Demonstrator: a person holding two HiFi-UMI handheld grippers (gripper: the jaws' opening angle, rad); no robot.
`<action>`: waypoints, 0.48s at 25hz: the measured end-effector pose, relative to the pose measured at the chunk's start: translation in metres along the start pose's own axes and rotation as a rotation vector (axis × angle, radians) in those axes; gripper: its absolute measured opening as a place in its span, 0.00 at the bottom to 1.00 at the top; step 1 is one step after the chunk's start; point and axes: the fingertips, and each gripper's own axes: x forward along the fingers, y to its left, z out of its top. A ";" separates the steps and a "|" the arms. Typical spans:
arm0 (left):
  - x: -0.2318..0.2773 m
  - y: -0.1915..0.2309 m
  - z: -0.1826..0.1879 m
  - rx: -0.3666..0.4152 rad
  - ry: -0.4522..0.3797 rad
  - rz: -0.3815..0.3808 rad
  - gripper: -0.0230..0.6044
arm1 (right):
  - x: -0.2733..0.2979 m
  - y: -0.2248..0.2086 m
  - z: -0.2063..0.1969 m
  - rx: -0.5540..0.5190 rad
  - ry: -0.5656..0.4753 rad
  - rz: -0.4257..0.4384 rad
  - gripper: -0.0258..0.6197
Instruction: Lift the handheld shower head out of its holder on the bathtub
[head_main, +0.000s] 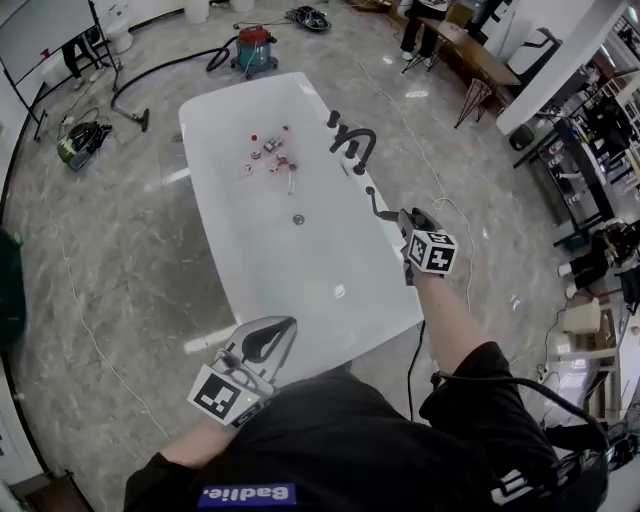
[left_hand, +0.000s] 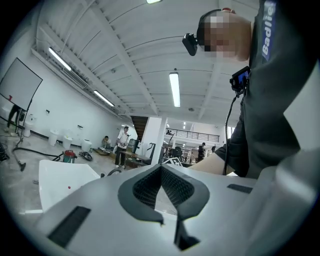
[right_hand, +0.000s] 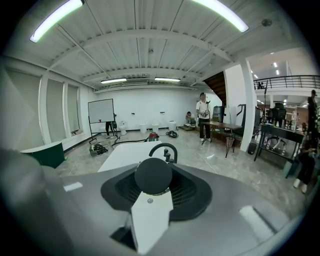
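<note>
**Handheld shower head: held in right tool, beside the tub's right rim**

- Location: the handheld shower head (head_main: 377, 204) sits at centre right of the head view. It is over the right rim of the bathtub (head_main: 230, 190) and just below the black faucet (head_main: 352, 143).
- Grip: my right tool (head_main: 405, 222) is clamped on it.
- Axis: it runs on from the jaws toward the upper left. Its round black end fills the middle of the right gripper view.
- Holder: I cannot pick it out. I judge the head to be clear of it.
- Left tool (head_main: 272, 338): lower centre of the frame, jaws together, empty, well apart from the rim.
- Next move: the right hand's alone, up and away from the rim.
</note>
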 end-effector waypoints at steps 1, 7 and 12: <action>-0.002 0.000 0.002 0.002 0.001 -0.011 0.04 | -0.009 0.004 -0.003 0.007 -0.001 0.000 0.24; -0.024 0.004 0.012 0.019 0.002 -0.089 0.04 | -0.059 0.049 -0.022 0.045 -0.015 -0.002 0.24; -0.044 0.006 0.015 0.010 -0.003 -0.148 0.04 | -0.099 0.089 -0.035 0.066 -0.033 -0.014 0.24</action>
